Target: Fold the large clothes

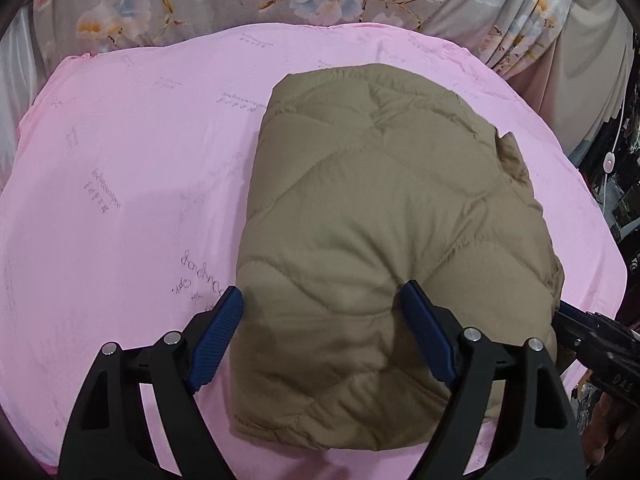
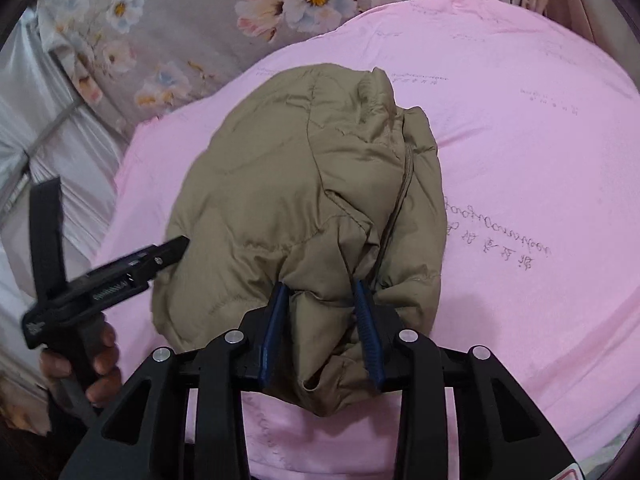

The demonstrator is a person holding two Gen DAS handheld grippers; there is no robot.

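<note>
Jacket [image 1: 372,216] on sheet [image 1: 120,200]

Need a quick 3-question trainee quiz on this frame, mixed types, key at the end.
1. True or false: the khaki quilted jacket lies spread out flat, unfolded, on the pink sheet.
2. Which gripper has jacket fabric bunched between its jaws?
A. left gripper
B. right gripper
C. neither
3. Fill in: beyond the pink sheet lies grey bedding with a ______ print.

Key
1. False: it is a folded bundle.
2. B. The left gripper's jaws stand wide apart over the bundle's near end.
3. Floral.
</note>
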